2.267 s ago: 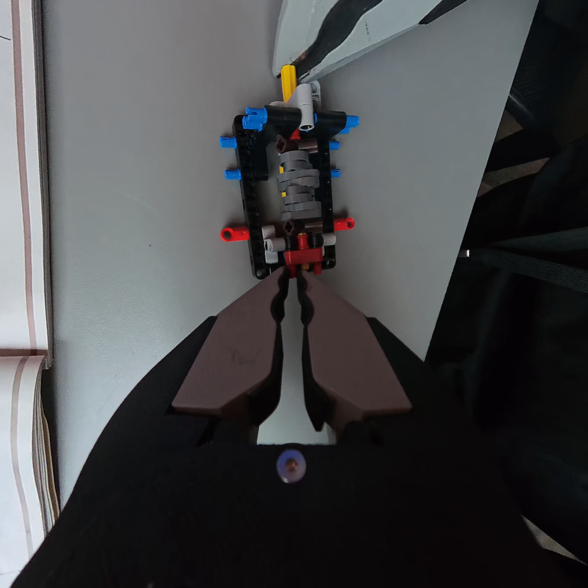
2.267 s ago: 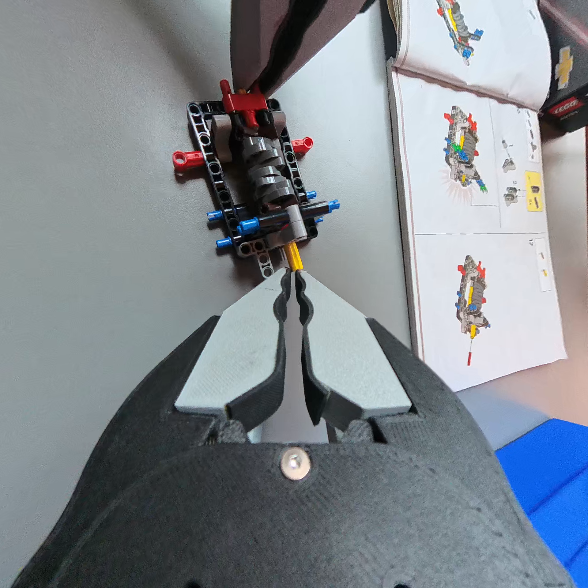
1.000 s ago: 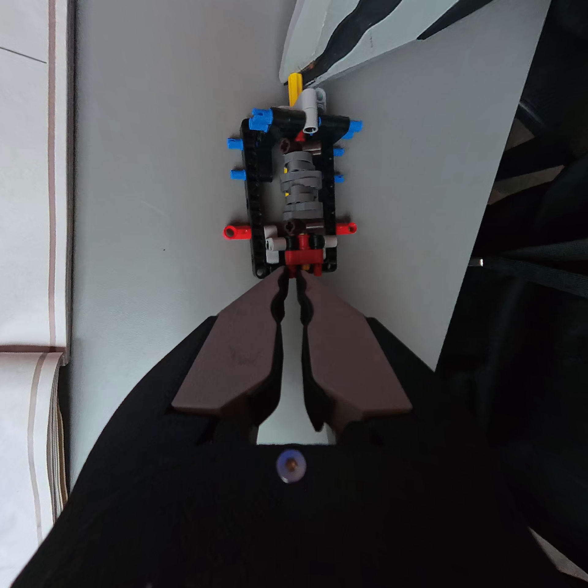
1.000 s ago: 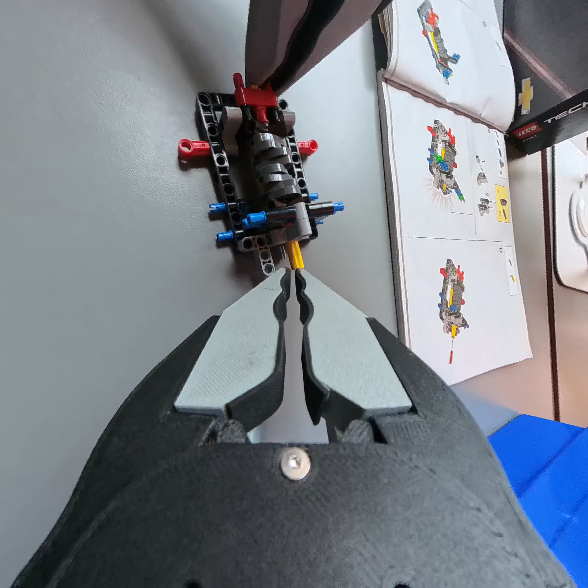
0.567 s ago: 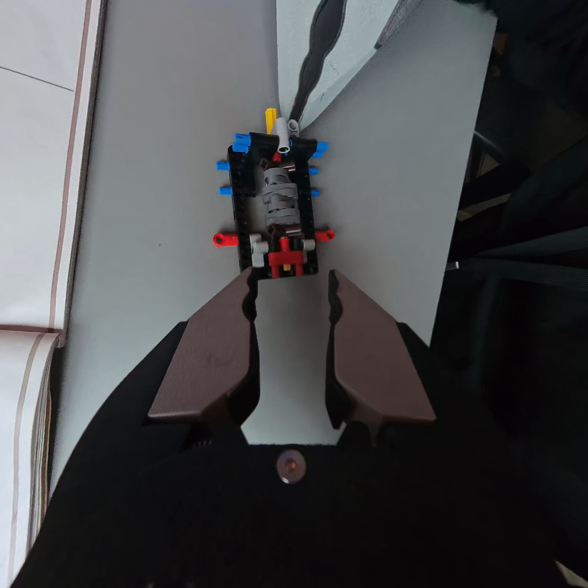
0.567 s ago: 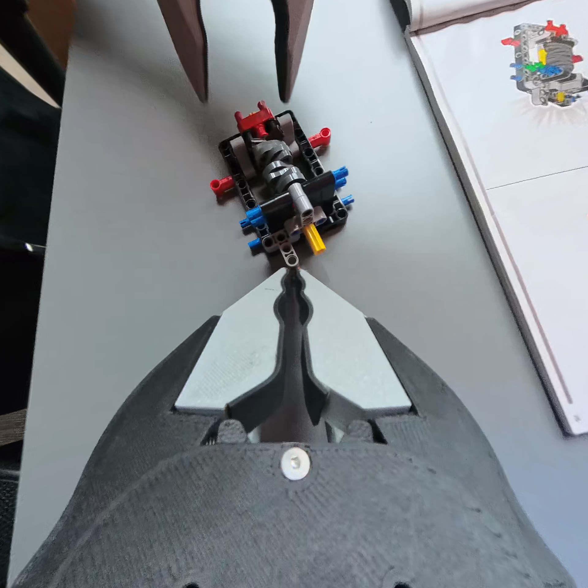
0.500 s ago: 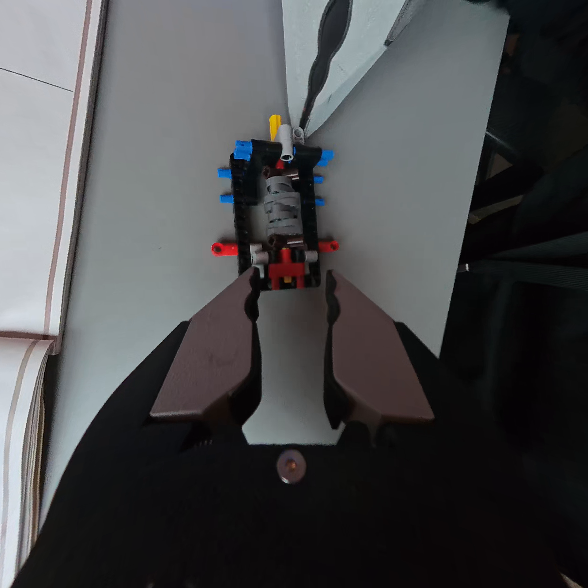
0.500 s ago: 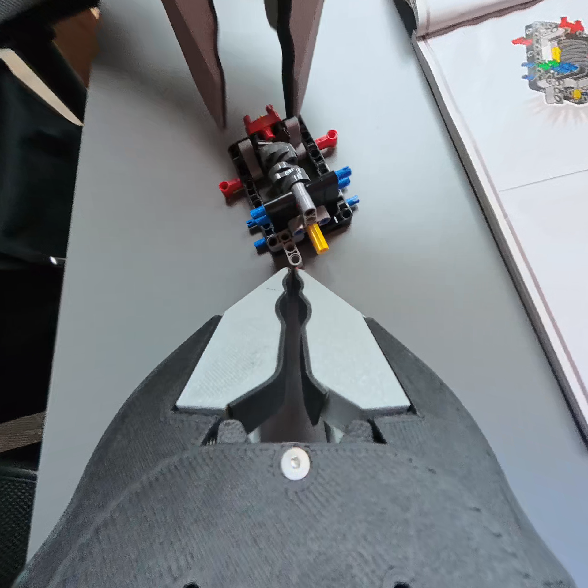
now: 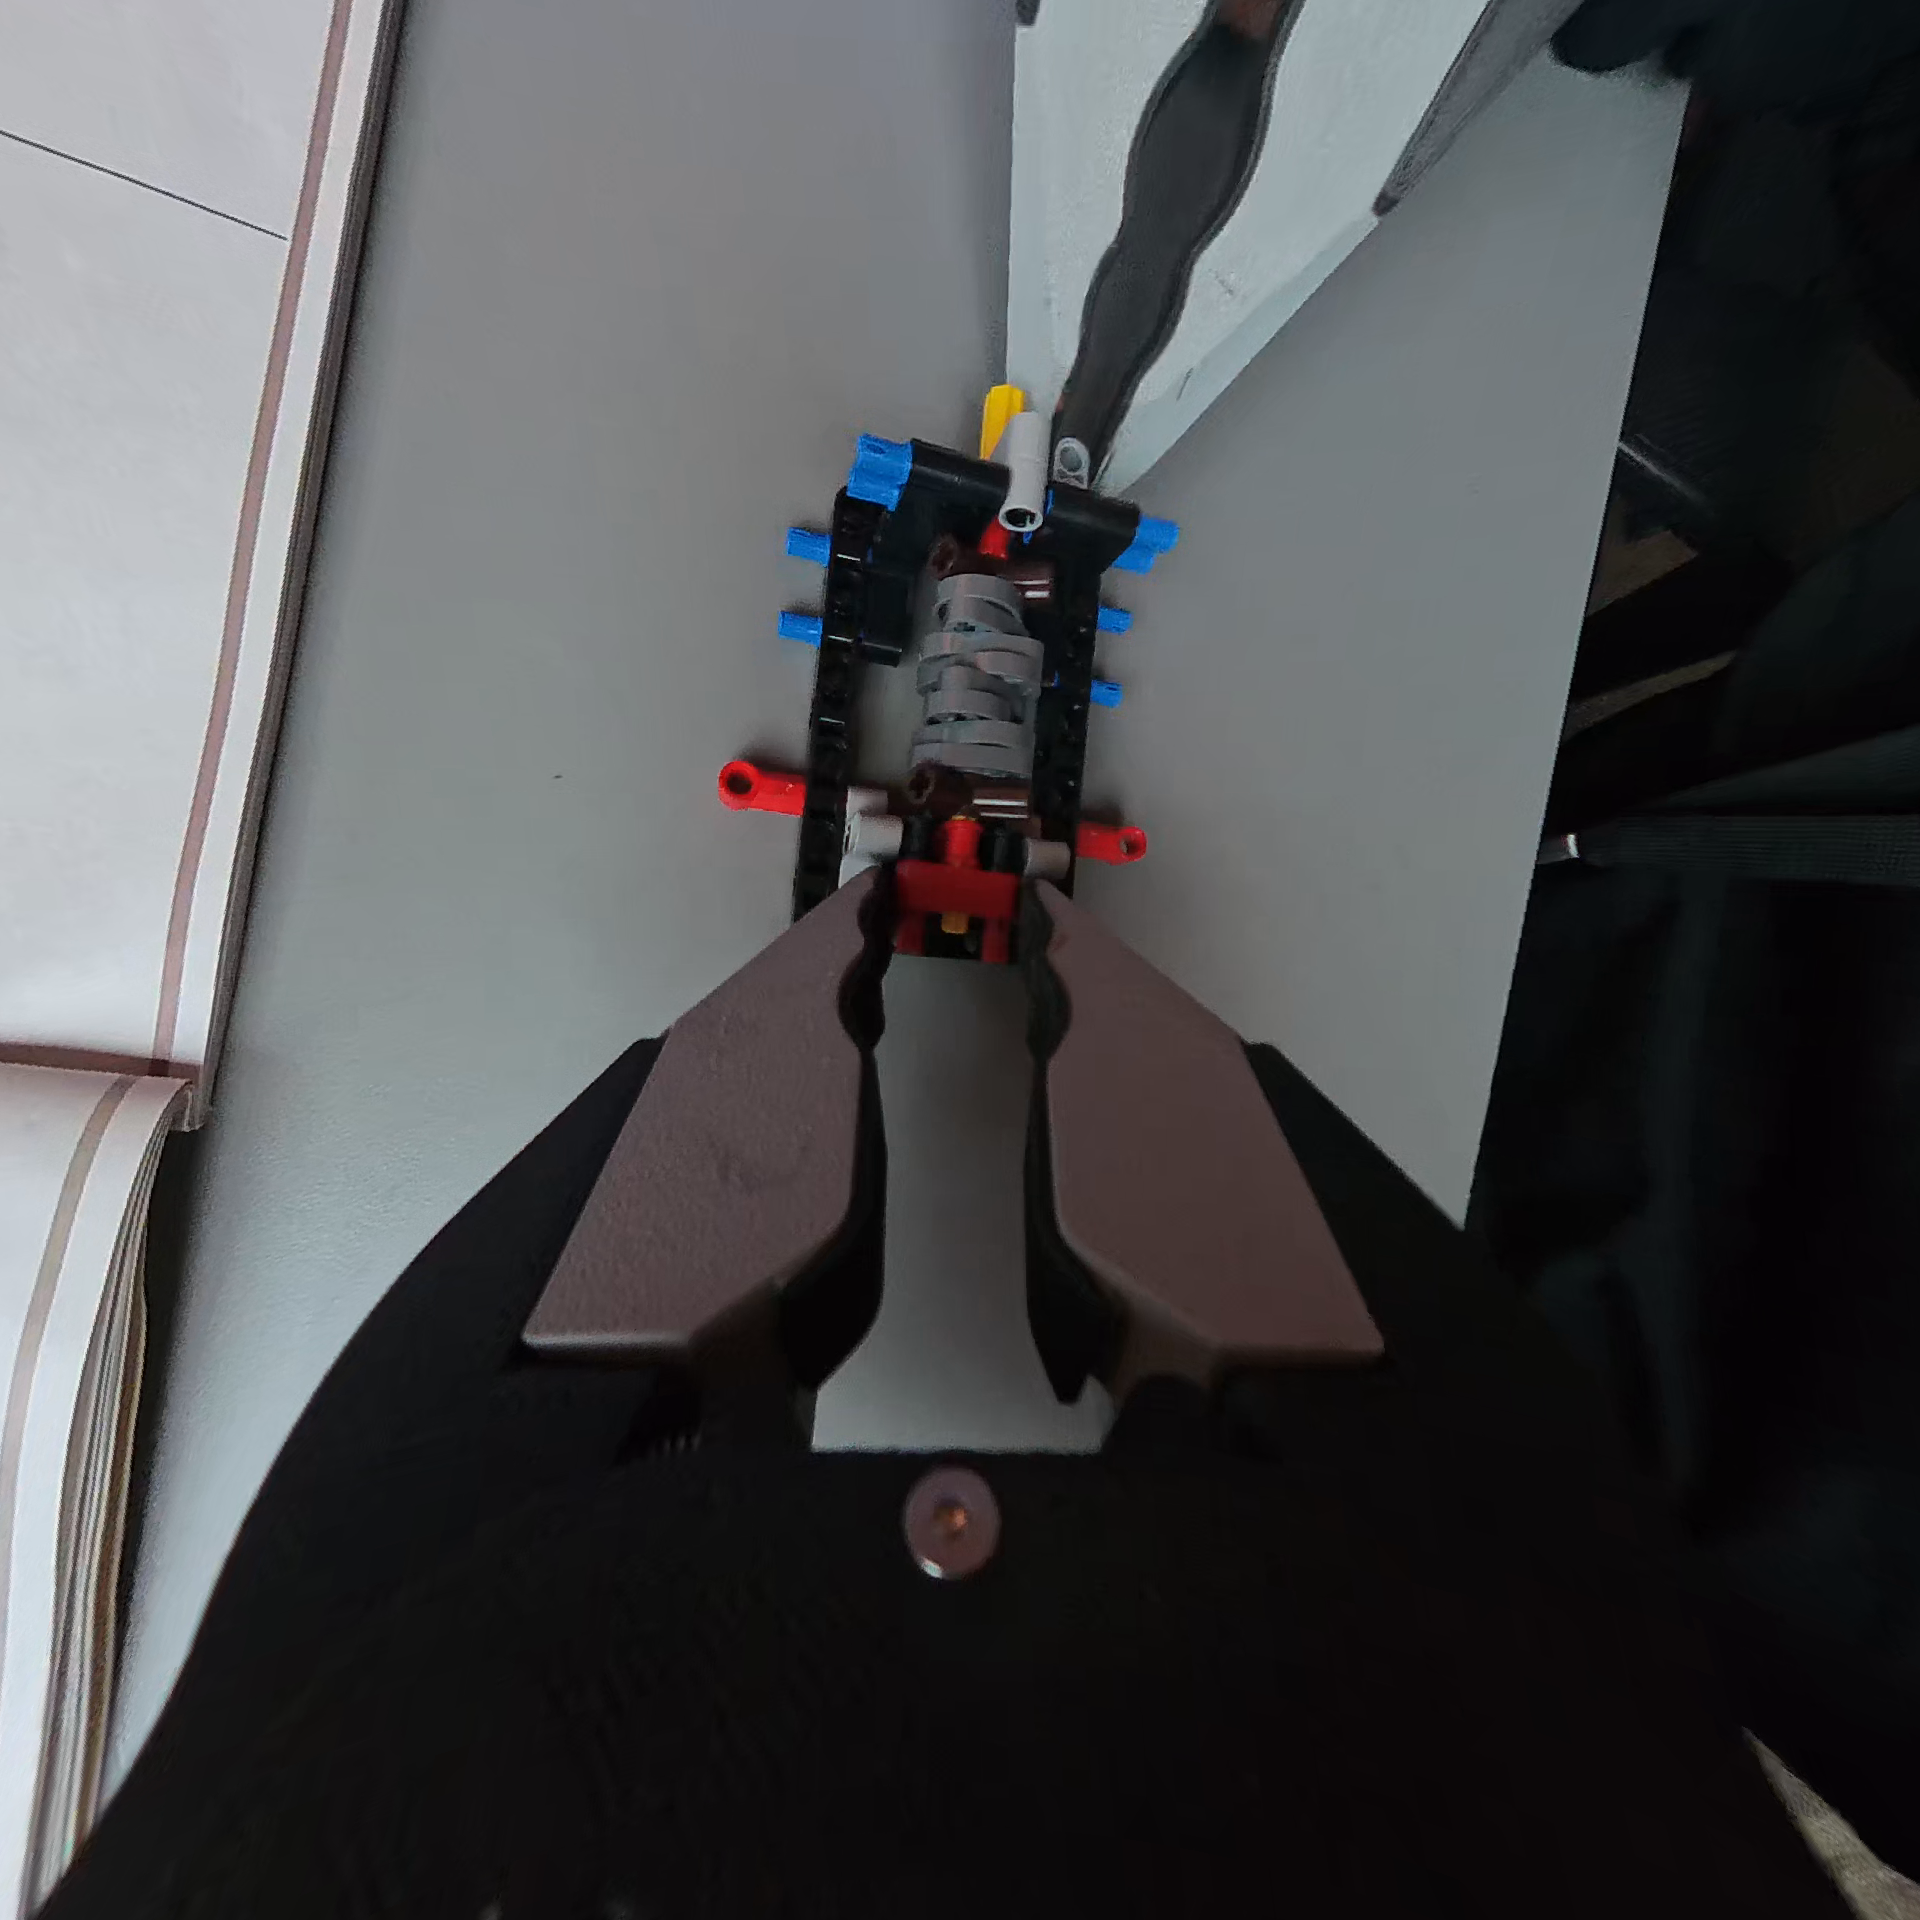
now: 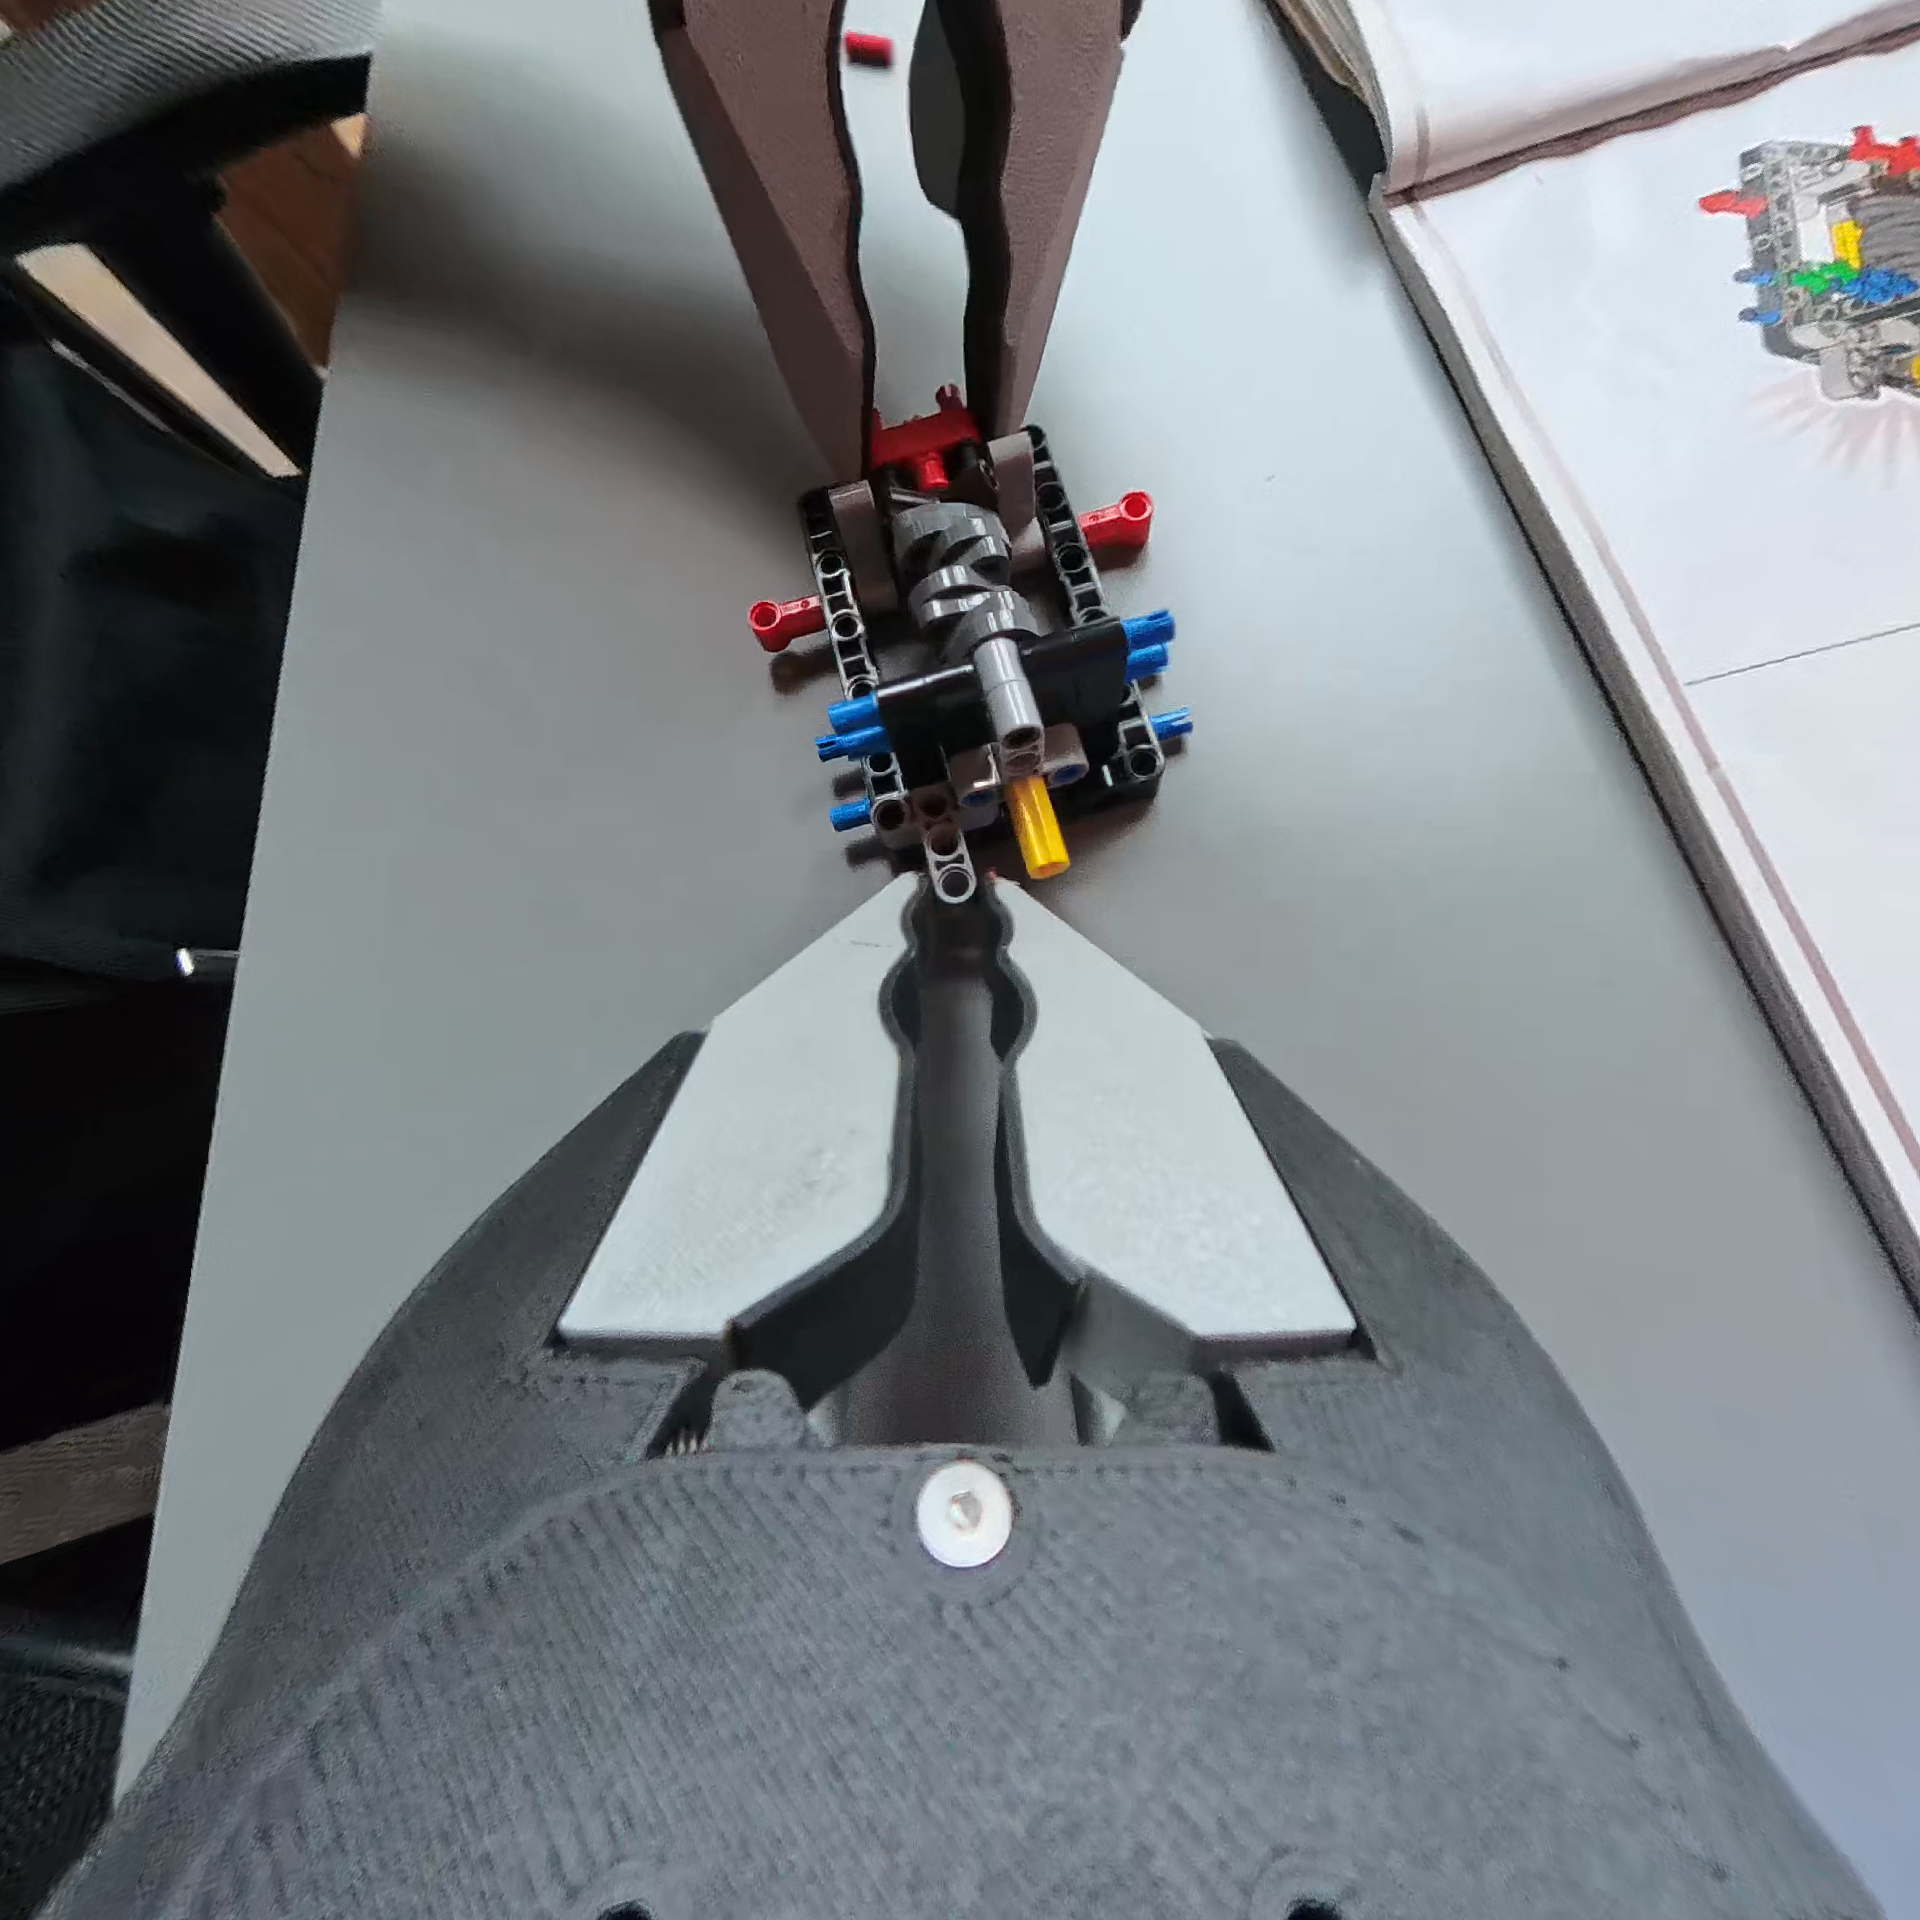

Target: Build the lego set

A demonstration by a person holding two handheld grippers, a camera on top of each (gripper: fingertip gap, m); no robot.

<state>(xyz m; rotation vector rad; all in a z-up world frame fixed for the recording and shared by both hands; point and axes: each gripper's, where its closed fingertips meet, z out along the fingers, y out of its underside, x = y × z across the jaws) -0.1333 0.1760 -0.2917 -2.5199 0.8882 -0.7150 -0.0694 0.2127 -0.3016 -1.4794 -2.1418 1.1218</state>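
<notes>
The lego assembly, a black frame with a grey crank, blue and red pins and a yellow axle, lies flat on the grey table. My left gripper has its brown fingers closed against the red connector at the near end. It shows from the far side in the right wrist view. My right gripper has its grey fingers pinched on the small light grey beam beside the yellow axle. Its tips also show in the left wrist view.
An open instruction booklet lies to the right of the assembly and shows at the left in the left wrist view. A loose red piece lies beyond the left gripper. The table edge and a dark chair are close. One gripper's finger ends stand about 8 cm off the other's.
Both grippers let go of the assembly. The left opened, then closed on the red connector. The right moved from the yellow axle to the small grey beam.
</notes>
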